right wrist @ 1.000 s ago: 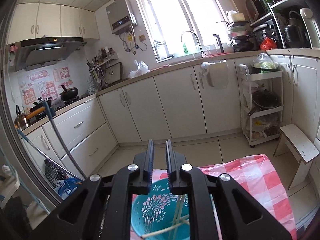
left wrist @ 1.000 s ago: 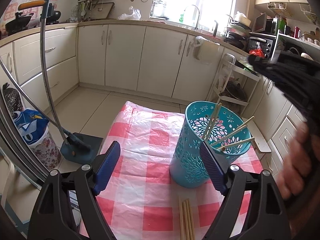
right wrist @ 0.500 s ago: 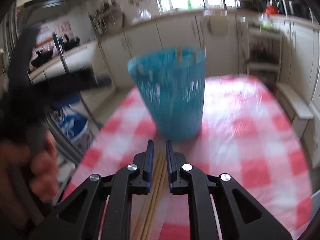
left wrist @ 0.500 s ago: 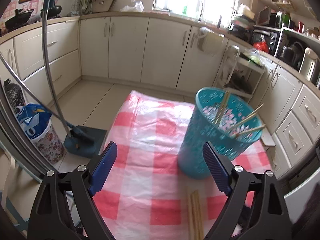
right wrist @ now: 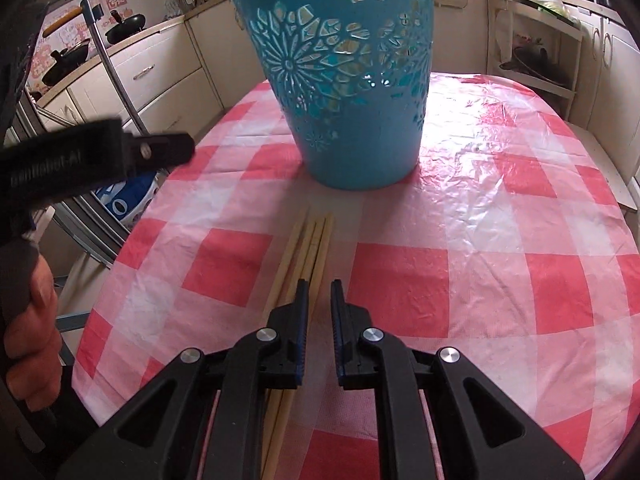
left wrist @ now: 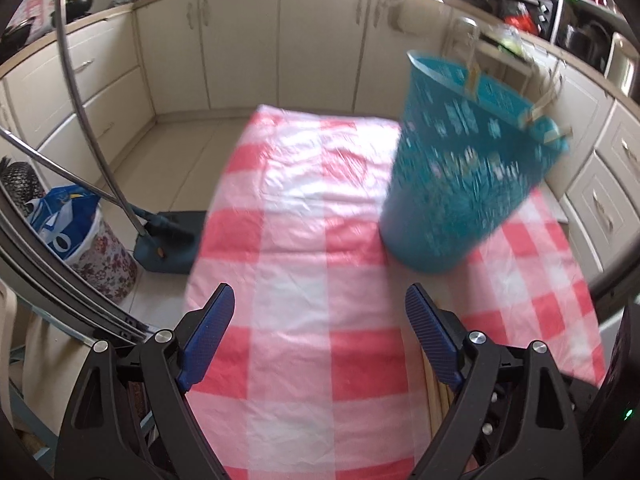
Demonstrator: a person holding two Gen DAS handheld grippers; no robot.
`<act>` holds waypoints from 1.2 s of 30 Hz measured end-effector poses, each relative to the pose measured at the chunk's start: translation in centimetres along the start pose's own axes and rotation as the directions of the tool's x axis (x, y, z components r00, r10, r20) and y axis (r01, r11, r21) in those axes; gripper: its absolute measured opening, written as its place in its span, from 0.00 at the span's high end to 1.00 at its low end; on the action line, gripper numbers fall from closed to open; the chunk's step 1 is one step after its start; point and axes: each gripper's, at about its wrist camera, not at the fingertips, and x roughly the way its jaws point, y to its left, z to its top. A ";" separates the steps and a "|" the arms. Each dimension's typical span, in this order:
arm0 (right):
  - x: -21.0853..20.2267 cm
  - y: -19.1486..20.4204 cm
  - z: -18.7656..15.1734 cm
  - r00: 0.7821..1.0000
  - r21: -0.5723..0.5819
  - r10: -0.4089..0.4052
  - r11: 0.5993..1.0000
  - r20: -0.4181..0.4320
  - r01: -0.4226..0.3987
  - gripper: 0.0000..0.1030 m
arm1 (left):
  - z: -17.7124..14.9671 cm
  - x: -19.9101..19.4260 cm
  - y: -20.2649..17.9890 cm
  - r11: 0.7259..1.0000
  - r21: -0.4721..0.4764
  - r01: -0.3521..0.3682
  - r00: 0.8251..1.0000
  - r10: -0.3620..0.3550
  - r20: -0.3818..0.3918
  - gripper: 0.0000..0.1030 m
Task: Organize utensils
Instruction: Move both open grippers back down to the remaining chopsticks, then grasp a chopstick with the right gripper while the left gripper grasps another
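Black plastic arms of the right gripper [right wrist: 319, 296] fill the bottom of its wrist view, the two blue-lined jaws drawn nearly together with only a slim gap and nothing between them. A second ago this gripper looked across the kitchen from above the basket; it has since dropped low over the table and now hovers over the near end of a bundle of pale wooden chopsticks [right wrist: 310, 246]. The chopsticks lie side by side on the pink and white checked tablecloth [right wrist: 500, 240], running from under the left jaw toward a teal openwork basket [right wrist: 352, 80], which stands upright just beyond their far tips.

The left gripper [left wrist: 320, 320] has also come down, and its jaws have just widened a little; they stand far apart over bare cloth, holding nothing. In its blurred view the basket sits to the front right with more chopsticks poking out of its rim, and the loose bundle peeks out beside the right jaw. A hand [right wrist: 28, 312] gripping that tool shows at the left edge of the right view.

Likely meaning: some chopsticks are already stowed, and the right gripper must open before it can pick up the rest.
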 end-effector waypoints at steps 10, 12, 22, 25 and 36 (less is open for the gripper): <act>-0.9 -1.9 -0.5 0.999 0.020 -0.054 0.998 0.002 0.054 0.94 | -2.8 3.0 -3.8 0.992 0.126 0.029 0.992 -0.013 -0.122 0.19; -0.9 -2.3 -0.5 0.999 0.025 -0.053 0.998 0.001 0.053 0.94 | -3.0 3.3 -4.0 0.992 0.123 0.035 0.991 -0.018 -0.132 0.19; -1.2 -3.6 -0.4 0.999 0.063 -0.036 0.997 -0.002 0.037 0.94 | -3.3 4.5 -4.5 0.992 0.125 0.022 0.988 -0.002 -0.157 0.19; -1.4 -4.0 -0.4 0.999 0.070 -0.035 0.997 -0.002 0.035 0.94 | -3.3 4.6 -4.9 0.991 0.129 0.026 0.987 -0.005 -0.159 0.19; -1.5 -4.5 -0.2 0.999 0.079 -0.032 0.996 -0.002 0.032 0.94 | -3.4 4.8 -5.5 0.986 0.165 -0.001 0.988 0.026 -0.151 0.19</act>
